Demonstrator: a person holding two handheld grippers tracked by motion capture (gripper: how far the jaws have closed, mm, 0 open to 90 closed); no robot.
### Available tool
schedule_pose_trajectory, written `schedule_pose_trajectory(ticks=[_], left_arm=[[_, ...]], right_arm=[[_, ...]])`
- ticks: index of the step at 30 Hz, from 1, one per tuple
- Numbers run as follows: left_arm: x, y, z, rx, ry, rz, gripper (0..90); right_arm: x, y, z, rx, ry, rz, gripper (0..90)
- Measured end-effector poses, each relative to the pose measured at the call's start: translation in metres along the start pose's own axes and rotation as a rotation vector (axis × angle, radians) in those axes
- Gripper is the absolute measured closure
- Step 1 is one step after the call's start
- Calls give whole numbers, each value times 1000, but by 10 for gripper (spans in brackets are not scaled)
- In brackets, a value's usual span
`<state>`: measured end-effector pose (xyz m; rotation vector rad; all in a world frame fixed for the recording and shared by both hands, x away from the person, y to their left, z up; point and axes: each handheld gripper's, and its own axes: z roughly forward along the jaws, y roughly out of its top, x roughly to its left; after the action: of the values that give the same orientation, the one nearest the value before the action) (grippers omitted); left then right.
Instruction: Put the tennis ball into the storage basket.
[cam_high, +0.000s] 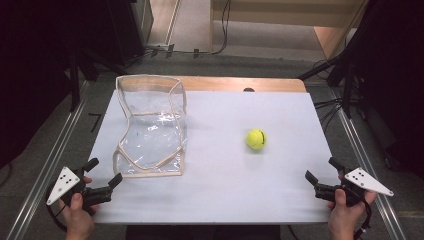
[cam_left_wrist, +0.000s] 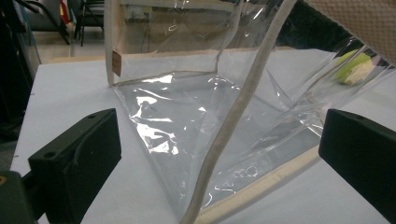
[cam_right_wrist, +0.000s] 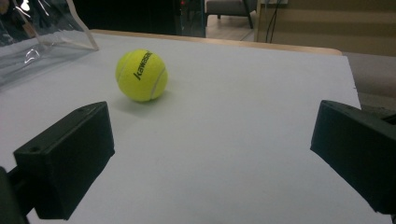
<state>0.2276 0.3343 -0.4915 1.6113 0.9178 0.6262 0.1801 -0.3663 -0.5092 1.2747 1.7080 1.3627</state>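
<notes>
- Left tool (cam_high: 106, 173) sits at near-left corner of counter (cam_high: 220, 200), jaws apart, nothing between them; near corner of the clear bag just ahead of it.
- Right tool (cam_high: 320, 171) at near-right edge of counter, jaws wide apart, empty; tennis ball well apart from it, up and to the left in the high view.
- Clear plastic bag (cam_high: 152, 127) w/ beige trim lies on left half of counter, far part standing up, mouth open; its near corner close to left tool's jaws in left gripper view.
- Tennis ball (cam_high: 256, 139), yellow-green, rests on bare white surface right of centre, well apart from the bag & from every counter edge.
- Open room: wide bare strip between bag and ball; near half of counter bare between the two tools; right side past the ball bare to the edge.
- Edges: white sheet covers counter; wood strip (cam_high: 240, 84) shows along far edge. Metal rails (cam_high: 50, 160) run down both sides, just off the counter.
- Writing: ball (cam_right_wrist: 141, 75) carries dark print, reads approx "kawasaki" in right gripper view. Small brown tag (cam_left_wrist: 116, 63) on bag's trim in left gripper view, text too small to read.
</notes>
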Motion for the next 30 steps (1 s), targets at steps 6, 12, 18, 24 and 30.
schedule_pose_trajectory(ticks=[6,12,18,24,30], left_arm=[[0,0,0,0,-3,-1,0],[0,-1,1,-4,-6,-2,0],[0,-1,0,-6,-6,-4,0],[0,-1,0,-5,-6,-6,0],[0,-1,1,-6,-5,-9,0]], right_arm=[[1,9,1,-16,21,17,0],[6,16,0,-9,28,3,0],[9,25,-1,4,34,-12,0],[10,31,0,10,42,-12,0],[14,39,3,22,51,-27,0]])
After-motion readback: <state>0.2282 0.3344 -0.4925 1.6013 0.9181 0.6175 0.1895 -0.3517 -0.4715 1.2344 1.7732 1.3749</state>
